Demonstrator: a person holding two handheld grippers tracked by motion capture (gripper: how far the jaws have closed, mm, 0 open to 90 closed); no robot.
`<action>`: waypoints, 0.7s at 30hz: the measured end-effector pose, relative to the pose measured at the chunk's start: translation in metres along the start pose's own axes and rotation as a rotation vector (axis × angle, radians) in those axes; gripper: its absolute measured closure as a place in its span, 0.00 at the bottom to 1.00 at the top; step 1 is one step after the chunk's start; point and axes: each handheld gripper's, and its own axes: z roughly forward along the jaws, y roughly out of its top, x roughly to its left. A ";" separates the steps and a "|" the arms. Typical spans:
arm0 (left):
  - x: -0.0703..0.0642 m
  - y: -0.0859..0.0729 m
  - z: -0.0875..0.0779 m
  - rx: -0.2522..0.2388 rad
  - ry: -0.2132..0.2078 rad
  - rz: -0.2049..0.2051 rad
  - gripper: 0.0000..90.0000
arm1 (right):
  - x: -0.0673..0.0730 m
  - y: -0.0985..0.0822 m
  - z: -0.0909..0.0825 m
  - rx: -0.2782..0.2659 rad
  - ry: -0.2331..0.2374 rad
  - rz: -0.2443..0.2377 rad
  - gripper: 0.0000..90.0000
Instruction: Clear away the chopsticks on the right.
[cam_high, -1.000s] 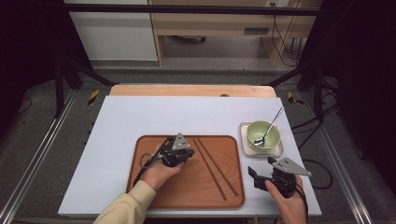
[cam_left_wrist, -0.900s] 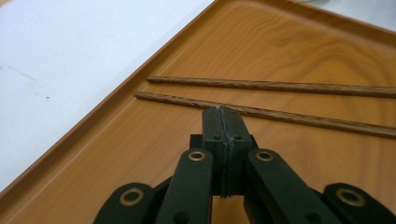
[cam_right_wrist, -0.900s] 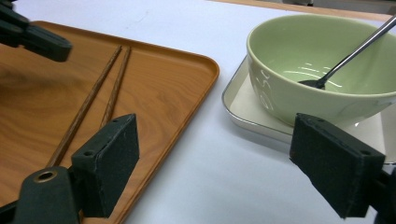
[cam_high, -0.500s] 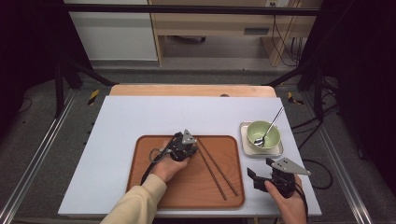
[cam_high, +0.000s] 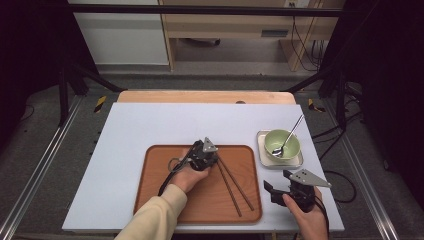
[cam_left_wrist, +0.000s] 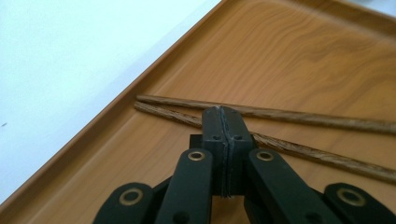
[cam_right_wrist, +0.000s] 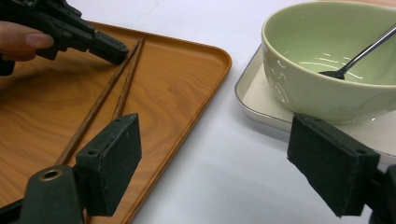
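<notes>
Your left gripper (cam_left_wrist: 223, 122), jaws closed and empty, could nudge the chopsticks (cam_left_wrist: 289, 140) near the tray's (cam_left_wrist: 116, 154) far edge; your right gripper (cam_right_wrist: 233, 158) waits open.

White worktop (cam_high: 150, 130), wooden edge strip along the far side. Directly on it: a brown wood-grain tray (cam_high: 155, 190) at the near middle, near edge close to the worktop's front edge; a small pale square dish (cam_high: 263, 159) just right of the tray's far right corner, apart from it (a strip of white worktop (cam_right_wrist: 219, 140) shows between them in the right gripper view). Tray rim (cam_left_wrist: 70, 154) meets the white surface in the left gripper view. Left half of the worktop is bare white.
</notes>
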 end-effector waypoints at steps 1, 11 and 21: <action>-0.002 0.001 0.001 -0.004 -0.004 0.003 0.99 | 0.000 0.000 0.000 0.001 0.000 0.000 0.20; -0.014 0.011 0.013 -0.025 -0.041 0.015 1.00 | 0.001 0.000 0.001 0.008 0.004 0.001 0.20; -0.028 0.017 0.016 -0.009 -0.060 0.062 1.00 | 0.000 -0.001 0.002 0.016 0.003 0.005 0.21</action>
